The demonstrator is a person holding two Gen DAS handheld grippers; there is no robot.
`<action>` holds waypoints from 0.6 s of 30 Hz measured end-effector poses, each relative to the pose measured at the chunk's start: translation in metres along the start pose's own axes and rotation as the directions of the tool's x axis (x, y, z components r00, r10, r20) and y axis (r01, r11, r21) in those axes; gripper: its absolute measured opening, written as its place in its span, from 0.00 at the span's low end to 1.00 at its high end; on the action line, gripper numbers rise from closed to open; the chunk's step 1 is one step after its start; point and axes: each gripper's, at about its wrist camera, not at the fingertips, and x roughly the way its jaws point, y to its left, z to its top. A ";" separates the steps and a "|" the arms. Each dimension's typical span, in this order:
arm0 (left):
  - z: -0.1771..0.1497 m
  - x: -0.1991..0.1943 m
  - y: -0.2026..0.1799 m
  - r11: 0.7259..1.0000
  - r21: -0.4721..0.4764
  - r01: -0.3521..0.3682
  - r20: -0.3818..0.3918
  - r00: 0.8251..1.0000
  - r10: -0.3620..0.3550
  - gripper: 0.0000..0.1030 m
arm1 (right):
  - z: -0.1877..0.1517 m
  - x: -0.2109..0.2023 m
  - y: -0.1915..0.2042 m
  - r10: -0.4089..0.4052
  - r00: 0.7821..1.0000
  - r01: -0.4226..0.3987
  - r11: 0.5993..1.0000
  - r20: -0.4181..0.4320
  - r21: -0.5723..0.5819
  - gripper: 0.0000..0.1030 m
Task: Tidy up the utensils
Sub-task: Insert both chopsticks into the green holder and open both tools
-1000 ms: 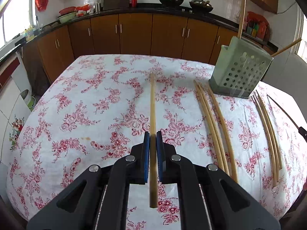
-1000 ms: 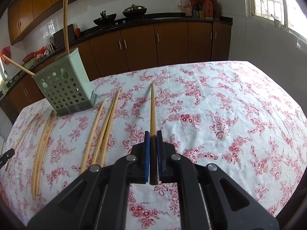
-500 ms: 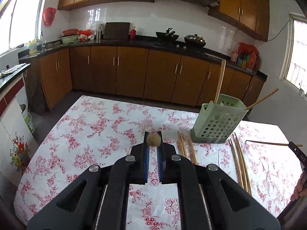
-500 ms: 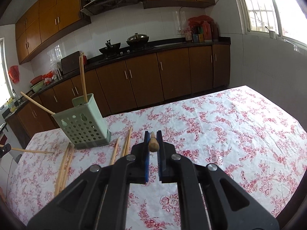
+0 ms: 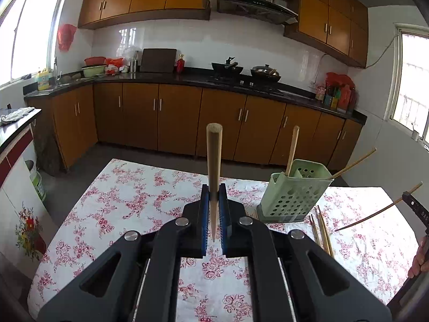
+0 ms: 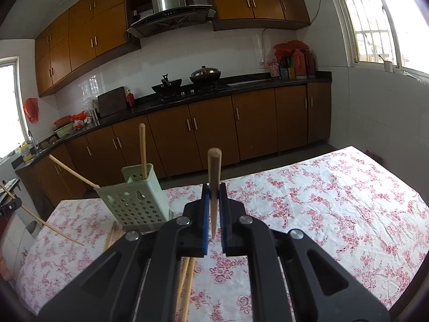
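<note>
My left gripper (image 5: 213, 197) is shut on a wooden chopstick (image 5: 214, 158) that stands upright, thick end up, well above the floral table. My right gripper (image 6: 213, 196) is shut on another chopstick (image 6: 214, 177), also upright. The green perforated utensil holder (image 5: 292, 191) stands to the right in the left wrist view and to the left in the right wrist view (image 6: 134, 201). It holds one upright chopstick (image 5: 292, 147) and one leaning out (image 5: 354, 162). Loose chopsticks (image 5: 321, 230) lie by its base.
The table has a white cloth with red flowers (image 5: 134, 204). The right gripper with its chopstick shows at the right edge of the left wrist view (image 5: 414, 208). Brown kitchen cabinets (image 5: 174, 118) and a dark counter run behind the table.
Both grippers have lifted their chopsticks off the cloth and swung them from lying flat to standing upright. Both cameras now look higher, across the kitchen.
</note>
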 end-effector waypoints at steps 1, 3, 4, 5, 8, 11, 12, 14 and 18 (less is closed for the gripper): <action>0.004 -0.005 -0.004 1.000 0.006 0.014 0.011 1.000 -0.014 0.07 | 0.006 -0.003 0.002 0.019 1.000 -0.019 1.000 0.001 0.003 0.08; 0.010 -0.012 -0.009 0.999 0.011 0.043 0.025 0.999 -0.044 0.07 | 0.018 -0.013 0.006 0.060 0.998 -0.060 0.998 0.005 0.003 0.08; 0.015 -0.017 -0.013 0.998 0.014 0.063 0.035 0.997 -0.063 0.07 | 0.024 -0.018 0.009 0.078 0.997 -0.078 0.997 0.012 0.002 0.08; 0.018 -0.021 -0.017 0.997 0.016 0.076 0.043 0.996 -0.077 0.07 | 0.031 -0.024 0.012 0.095 0.995 -0.095 0.996 0.022 -0.001 0.08; 0.029 -0.031 -0.030 0.992 0.024 0.126 0.071 0.989 -0.127 0.07 | 0.053 -0.043 0.023 0.155 0.985 -0.155 0.988 0.074 -0.011 0.08; 0.042 -0.039 -0.048 0.985 0.037 0.166 0.102 0.980 -0.170 0.07 | 0.070 -0.056 0.032 0.202 0.972 -0.201 0.979 0.123 -0.019 0.08; 0.045 -0.041 -0.053 0.984 0.041 0.174 0.111 0.978 -0.177 0.07 | 0.077 -0.059 0.037 0.219 0.965 -0.218 0.976 0.144 -0.021 0.08; 0.054 -0.041 -0.065 0.981 0.046 0.190 0.134 0.972 -0.194 0.07 | 0.085 -0.063 0.043 0.237 0.956 -0.236 0.971 0.171 -0.026 0.08; 0.073 -0.032 -0.087 0.980 0.049 0.194 0.186 0.962 -0.199 0.07 | 0.100 -0.059 0.063 0.246 0.941 -0.242 0.969 0.231 -0.047 0.08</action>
